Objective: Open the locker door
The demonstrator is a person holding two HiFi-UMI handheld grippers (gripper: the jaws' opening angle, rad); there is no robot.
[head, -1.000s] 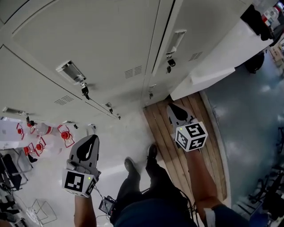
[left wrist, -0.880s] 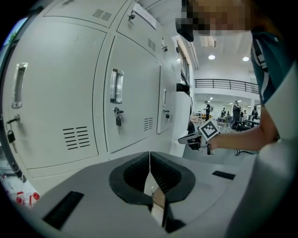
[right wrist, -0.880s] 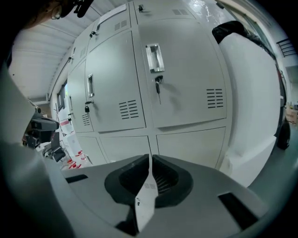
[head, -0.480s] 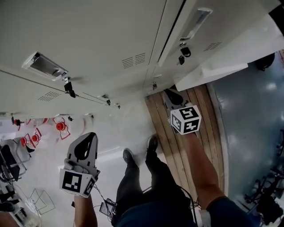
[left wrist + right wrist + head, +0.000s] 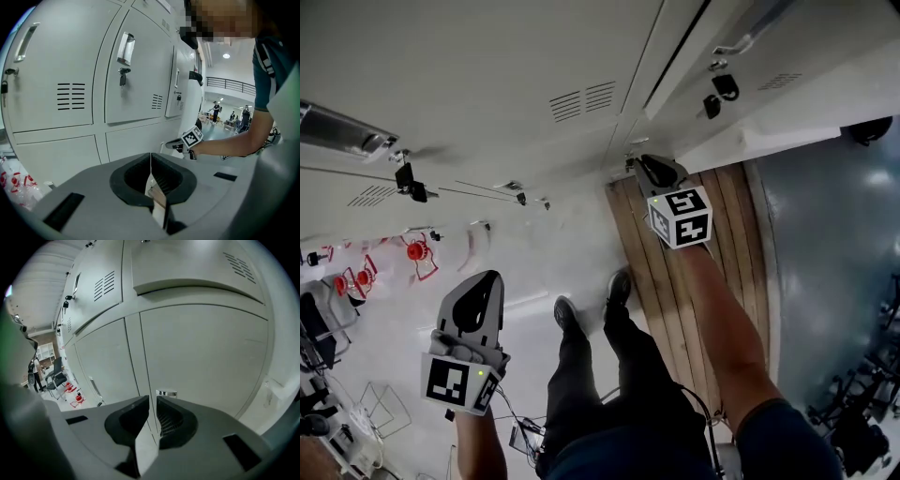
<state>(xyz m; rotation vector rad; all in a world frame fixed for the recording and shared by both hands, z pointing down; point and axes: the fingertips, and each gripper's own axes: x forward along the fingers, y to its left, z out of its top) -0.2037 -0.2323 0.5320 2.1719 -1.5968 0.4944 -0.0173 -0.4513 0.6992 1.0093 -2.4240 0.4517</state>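
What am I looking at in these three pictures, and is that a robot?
No robot: a person holds a two-jaw tool in each hand. The head view comes from a camera on the person's head, looking down at the left gripper, the right gripper, grey lockers, the person's legs and wooden boards on the floor. The two gripper views come from cameras riding on the tools, looking along their jaws towards the lockers. Both grippers are shut and empty.

My two dark shoes (image 5: 565,317) stand on the pale glossy floor (image 5: 534,262), just beside a brown slatted wooden platform (image 5: 642,272).
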